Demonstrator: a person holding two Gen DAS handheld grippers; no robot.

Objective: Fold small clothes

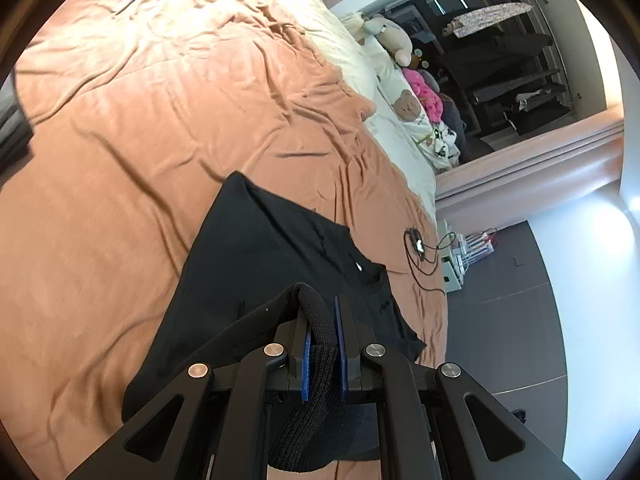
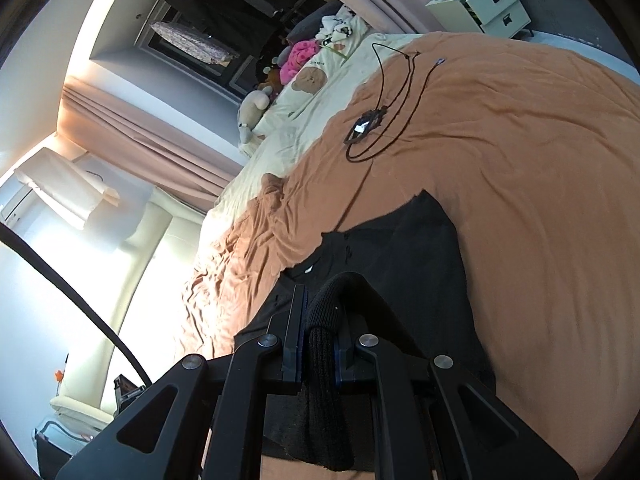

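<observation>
A black garment [image 1: 256, 256] lies spread on the orange bed cover [image 1: 140, 128], its neck opening with a small white label toward the right in the left wrist view. My left gripper [image 1: 322, 332] is shut on the garment's black ribbed hem [image 1: 316, 316], which loops up between the blue pads. In the right wrist view the same garment [image 2: 416, 272] lies on the orange cover [image 2: 520, 152]. My right gripper [image 2: 320, 320] is shut on another part of the ribbed hem [image 2: 328, 304], which hangs down below the fingers.
A black cable with a small device [image 1: 418, 246] lies on the cover near the garment; it also shows in the right wrist view [image 2: 366, 128]. Cream pillows and plush toys [image 1: 404, 92] sit at the bed's head. A pale nightstand [image 2: 480, 4] stands beside the bed. Dark floor [image 1: 508, 300] lies beyond the bed edge.
</observation>
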